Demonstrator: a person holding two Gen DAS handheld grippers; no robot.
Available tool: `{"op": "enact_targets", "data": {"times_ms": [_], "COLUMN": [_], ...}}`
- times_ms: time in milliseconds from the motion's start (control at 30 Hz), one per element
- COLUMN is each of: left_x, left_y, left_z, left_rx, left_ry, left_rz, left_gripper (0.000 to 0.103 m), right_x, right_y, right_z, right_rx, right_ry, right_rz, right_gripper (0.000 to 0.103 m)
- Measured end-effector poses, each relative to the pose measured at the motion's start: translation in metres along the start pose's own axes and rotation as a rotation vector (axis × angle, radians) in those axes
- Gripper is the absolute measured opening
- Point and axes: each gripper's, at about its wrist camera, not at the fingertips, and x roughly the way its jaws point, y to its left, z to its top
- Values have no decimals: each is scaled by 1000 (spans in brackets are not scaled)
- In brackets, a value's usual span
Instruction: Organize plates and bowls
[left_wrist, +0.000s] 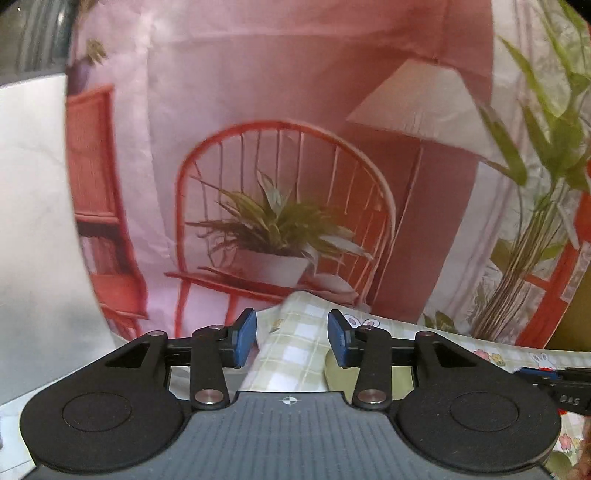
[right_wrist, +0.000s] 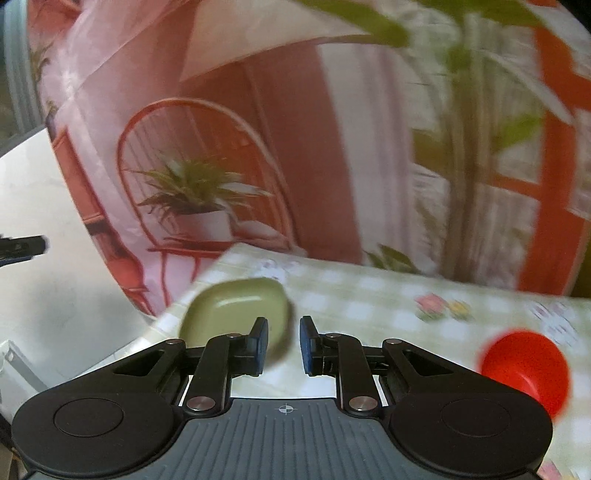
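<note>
A green squarish plate (right_wrist: 236, 310) lies near the left corner of the checked tablecloth (right_wrist: 369, 295). A red bowl (right_wrist: 526, 365) stands at the right on the same cloth. My right gripper (right_wrist: 283, 343) is open and empty, held above the plate's near right edge. My left gripper (left_wrist: 291, 338) is open and empty above the table corner (left_wrist: 295, 343). A sliver of the green plate (left_wrist: 338, 373) shows under its right finger. The right gripper's tip (left_wrist: 554, 380) shows at the right edge of the left wrist view.
A printed backdrop (left_wrist: 280, 184) with a red chair, a potted plant and a lamp hangs behind the table. A white surface (left_wrist: 33, 221) lies to the left. The left gripper's tip (right_wrist: 22, 245) shows at the left edge of the right wrist view.
</note>
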Motion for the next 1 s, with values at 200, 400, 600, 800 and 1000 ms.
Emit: {"op": "enact_targets", "data": {"times_ms": [200,400,600,800,1000], "left_x": [78,130,156,168,168], "left_y": [-13,-16,-18,-18,-21], "left_z": [-21,-58,-86,-102,-111], "left_rx": [-14,-50,-58,-85,-77], "left_ry": [76,153,225,253,258], "left_rz": [-15,-44,-56,-78,-103], "left_gripper": [45,45,45,44,18], "right_x": [66,111,141,160,164], "right_y": [18,13,-4,1,13], "right_z": [7,1,4,3,-7], "right_rx": [-105,-118,-15,-32,-63], "right_ry": [62,157,187,225,267], "right_rz": [-4,-62,-68,-57,-60], "right_gripper": [20,24,24,24,18]}}
